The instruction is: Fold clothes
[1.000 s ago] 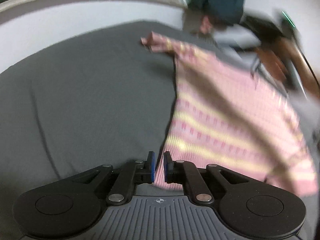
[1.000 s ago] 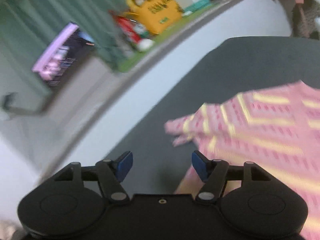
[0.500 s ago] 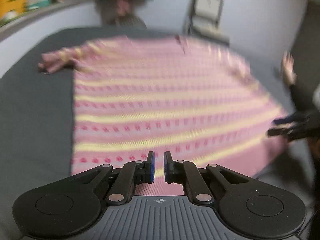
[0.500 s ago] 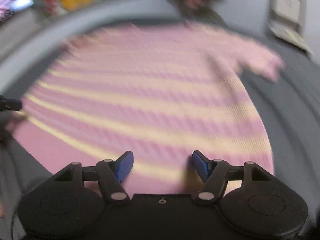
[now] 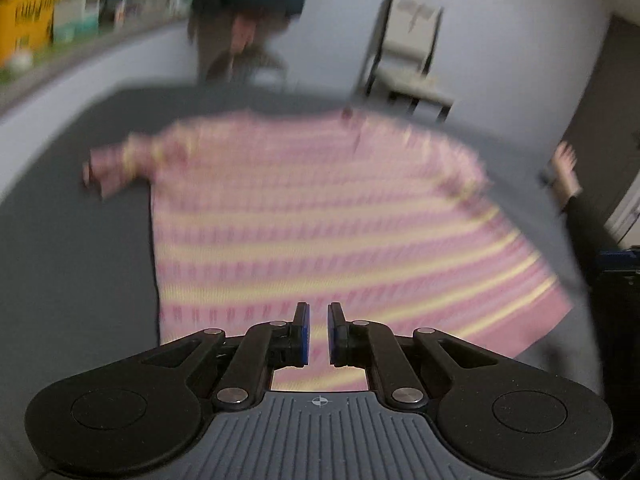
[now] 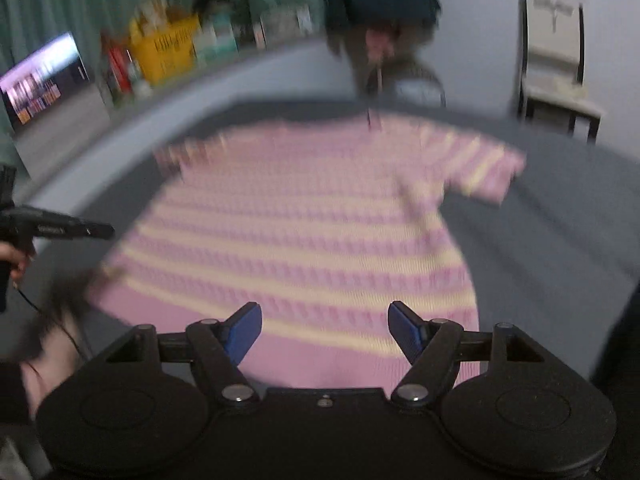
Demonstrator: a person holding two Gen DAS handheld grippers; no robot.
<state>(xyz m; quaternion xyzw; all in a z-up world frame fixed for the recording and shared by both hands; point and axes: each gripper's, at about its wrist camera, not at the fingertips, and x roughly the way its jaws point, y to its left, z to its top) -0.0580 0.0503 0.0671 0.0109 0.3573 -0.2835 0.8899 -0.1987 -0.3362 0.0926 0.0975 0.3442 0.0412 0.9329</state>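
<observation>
Both wrist views have swung to face the pink-and-yellow striped knitted short-sleeved top (image 5: 320, 216), spread on a grey cloth-covered table (image 5: 72, 264). The left gripper (image 5: 318, 336) looks clenched, whether on the hem is unclear; the right gripper (image 6: 325, 330) hangs released, empty. Soft, light knit: best pinched at hem corners.

text: none legible | yellow crate (image 6: 168, 50): dark print; too blurred to read

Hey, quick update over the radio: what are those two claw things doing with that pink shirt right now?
Left gripper shut, nothing visibly pinched. Right gripper open over hem. Pink striped shirt spread flat on grey table. Nothing blocking.
</observation>
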